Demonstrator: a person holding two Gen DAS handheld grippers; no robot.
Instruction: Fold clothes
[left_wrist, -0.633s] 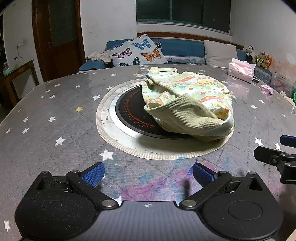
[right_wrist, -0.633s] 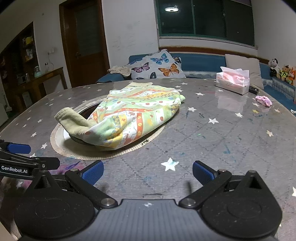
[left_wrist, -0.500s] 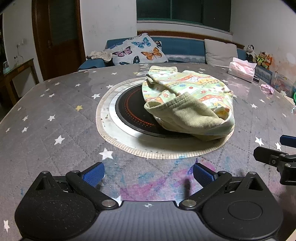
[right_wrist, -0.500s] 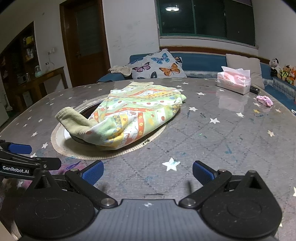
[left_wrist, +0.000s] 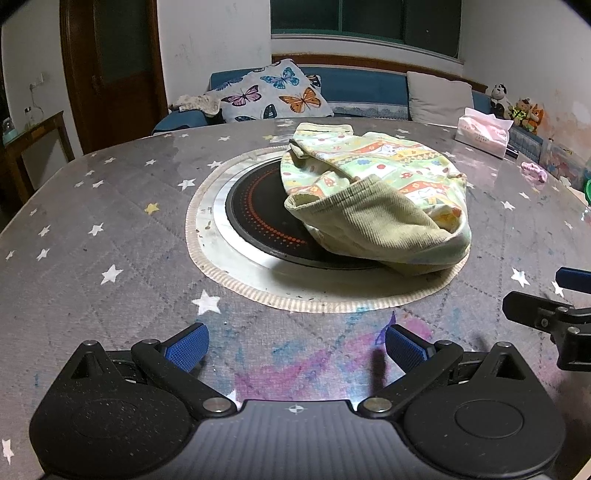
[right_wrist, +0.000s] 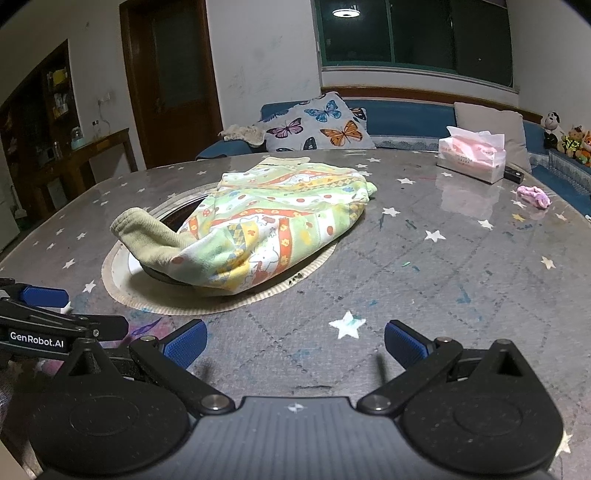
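A small patterned child's garment (left_wrist: 376, 195), light green with orange and yellow bands and an olive ribbed cuff, lies crumpled on the round cooktop (left_wrist: 258, 214) in the middle of the table. It also shows in the right wrist view (right_wrist: 269, 225). My left gripper (left_wrist: 295, 345) is open and empty, low over the near table edge, short of the garment. My right gripper (right_wrist: 293, 343) is open and empty, near the table edge to the right of the left one. The right gripper's fingers (left_wrist: 546, 310) show at the left view's right edge.
The round table (right_wrist: 461, 280) has a grey star-patterned cover. A pink tissue pack (right_wrist: 471, 157) and a small pink cloth (right_wrist: 533, 195) lie at the far right. A blue sofa with a butterfly pillow (left_wrist: 277, 94) stands behind the table.
Both grippers have edged slightly; the garment sits a touch lower in both views. Both stay open and the garment has not moved.
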